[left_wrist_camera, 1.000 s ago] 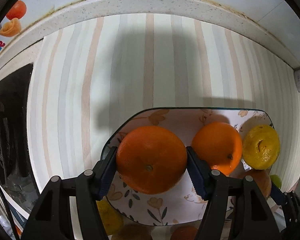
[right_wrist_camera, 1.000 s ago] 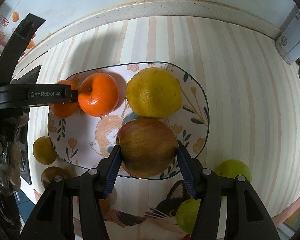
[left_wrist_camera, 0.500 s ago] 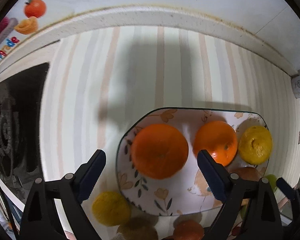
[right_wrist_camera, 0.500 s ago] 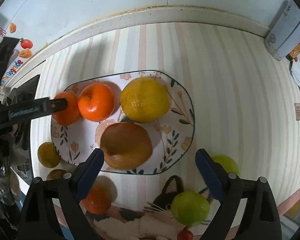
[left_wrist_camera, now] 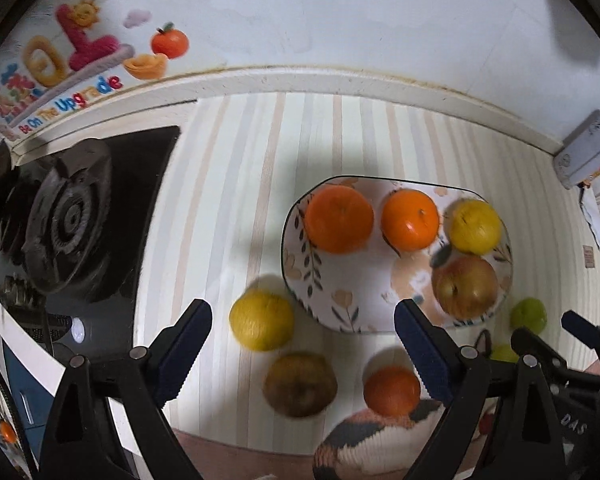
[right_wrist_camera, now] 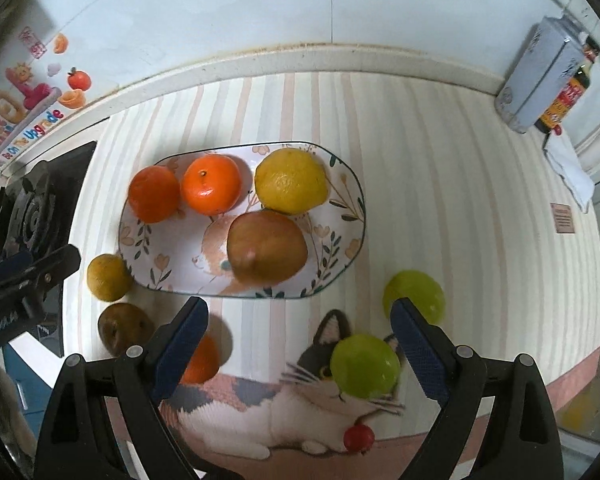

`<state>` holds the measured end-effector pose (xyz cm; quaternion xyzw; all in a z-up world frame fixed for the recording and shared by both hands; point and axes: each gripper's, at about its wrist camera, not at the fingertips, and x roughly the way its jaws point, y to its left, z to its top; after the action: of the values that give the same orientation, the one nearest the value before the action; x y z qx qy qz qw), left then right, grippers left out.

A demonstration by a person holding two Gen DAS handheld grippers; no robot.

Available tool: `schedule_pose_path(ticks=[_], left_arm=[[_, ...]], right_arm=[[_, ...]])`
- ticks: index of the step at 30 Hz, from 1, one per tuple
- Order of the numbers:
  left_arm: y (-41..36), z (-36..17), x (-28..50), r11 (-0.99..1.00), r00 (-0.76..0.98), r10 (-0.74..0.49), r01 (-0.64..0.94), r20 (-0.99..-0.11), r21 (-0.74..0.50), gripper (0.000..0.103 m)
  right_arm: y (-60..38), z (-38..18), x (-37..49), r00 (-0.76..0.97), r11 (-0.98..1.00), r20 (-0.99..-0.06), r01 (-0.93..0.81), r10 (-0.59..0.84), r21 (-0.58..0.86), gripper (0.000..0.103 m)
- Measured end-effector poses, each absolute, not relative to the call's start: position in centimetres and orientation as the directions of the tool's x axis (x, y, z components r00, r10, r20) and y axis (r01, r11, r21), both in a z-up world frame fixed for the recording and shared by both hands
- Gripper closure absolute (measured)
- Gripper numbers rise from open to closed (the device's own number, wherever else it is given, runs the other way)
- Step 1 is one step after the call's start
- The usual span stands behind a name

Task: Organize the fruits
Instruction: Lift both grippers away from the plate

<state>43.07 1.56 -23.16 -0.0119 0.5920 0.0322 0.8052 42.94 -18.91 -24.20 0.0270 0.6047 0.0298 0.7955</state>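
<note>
On the plate [right_wrist_camera: 340,236] we see four fruits: two oranges [right_wrist_camera: 210,184] at left, a lemon [right_wrist_camera: 290,186] to their right, an apple [right_wrist_camera: 266,252] before it. Left of the plate lie three fruits [right_wrist_camera: 108,277]; two limes [right_wrist_camera: 364,364] sit right-front.

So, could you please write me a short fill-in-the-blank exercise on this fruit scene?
The plate holds ____ fruits.
Both fruits at the plate's stove end are ____ in colour.
The two green fruits lie on the mat, ____ the plate.
Both the left gripper and right gripper are ____.

Missing words: four; orange; off; open
</note>
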Motion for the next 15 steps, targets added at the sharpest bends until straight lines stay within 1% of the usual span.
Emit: schedule_pose_path(ticks=[8, 15], left_arm=[[1.7, -19.8, 38.3, 0.998, 0.394, 0.025, -0.062, -0.919, 0.0, 0.009], [1.3, -17.0, 34.8, 0.999, 0.457, 0.016, -0.036, -0.889, 0.0, 0.009]], right_arm=[[-18.8, -21.0, 38.6, 0.329, 0.999, -0.943, -0.011, 0.054, 0.053, 0.008], [-18.6, -17.7, 34.8, 0.392, 0.998, -0.918, -0.018, 0.06, 0.058, 0.008]])
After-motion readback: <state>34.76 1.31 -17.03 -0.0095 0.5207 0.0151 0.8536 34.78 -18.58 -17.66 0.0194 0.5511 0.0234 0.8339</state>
